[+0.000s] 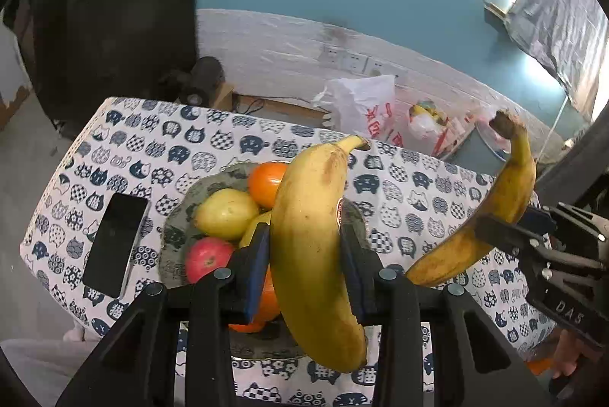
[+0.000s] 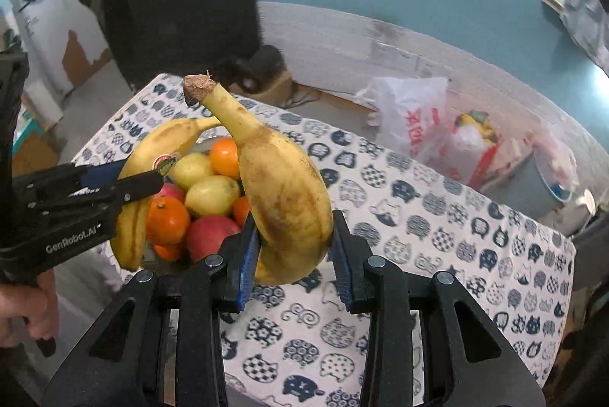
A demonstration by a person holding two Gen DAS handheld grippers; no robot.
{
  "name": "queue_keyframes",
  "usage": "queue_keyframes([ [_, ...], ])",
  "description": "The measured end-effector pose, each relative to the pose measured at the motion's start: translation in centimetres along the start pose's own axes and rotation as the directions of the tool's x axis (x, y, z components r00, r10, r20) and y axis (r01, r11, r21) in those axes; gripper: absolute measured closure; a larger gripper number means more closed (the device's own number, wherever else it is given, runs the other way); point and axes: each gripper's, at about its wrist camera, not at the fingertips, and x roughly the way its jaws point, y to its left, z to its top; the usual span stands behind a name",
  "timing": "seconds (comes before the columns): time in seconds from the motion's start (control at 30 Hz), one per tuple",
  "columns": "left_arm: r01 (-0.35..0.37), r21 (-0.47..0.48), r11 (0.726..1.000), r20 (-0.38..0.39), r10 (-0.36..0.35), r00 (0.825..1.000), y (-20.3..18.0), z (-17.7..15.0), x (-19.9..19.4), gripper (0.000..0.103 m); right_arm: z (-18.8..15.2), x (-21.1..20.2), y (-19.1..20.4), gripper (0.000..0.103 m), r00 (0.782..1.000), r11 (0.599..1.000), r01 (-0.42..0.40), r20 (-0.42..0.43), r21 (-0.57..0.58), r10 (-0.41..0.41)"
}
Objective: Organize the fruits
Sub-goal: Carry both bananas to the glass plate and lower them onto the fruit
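Two hand-held grippers each carry a banana above a table covered in a white cloth (image 1: 418,193) printed with dark blue cat faces. The left gripper (image 1: 306,254) is clamped on a smooth yellow banana (image 1: 308,247) bearing a small sticker, its blue pads pressing the fruit on both sides; the right gripper (image 2: 295,247) is closed on a browner, spotted banana (image 2: 285,186) whose stem end points up. Both bananas are off the table, lifted clear of a patterned bowl (image 1: 179,216) that holds oranges, pale yellow pears and a red apple (image 1: 207,256). The step in hand looks like moving the bananas, either out of the bowl or towards it (which of the two cannot be told from these views). The next move calls for carrying each banana to its place and lowering it gently before the pads let go, keeping the two fruits and the two tools from bumping, since they hang near each other. The left wrist view alone shows a dark phone (image 1: 114,243) lying on the cloth just beside the bowl. The right wrist view alone shows a hand (image 2: 26,312) gripping the left tool's handle, and more open cloth to the right of the bowl.
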Motion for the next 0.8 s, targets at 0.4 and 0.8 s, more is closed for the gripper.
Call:
queue_keyframes([
  [0.4,-0.014,-0.111,0.994,-0.047,0.009,0.999,5.0,0.1,2.5,0.066,2.2,4.4,4.0,0.069,0.995,0.992,-0.06,-0.088,-0.107,0.05],
  [0.8,0.005,-0.241,0.97,-0.165,-0.046,0.985,8.9,-0.6,6.8,0.066,4.7,11.2,5.9,0.069,0.967,0.974,-0.146,-0.235,-0.175,0.102],
])
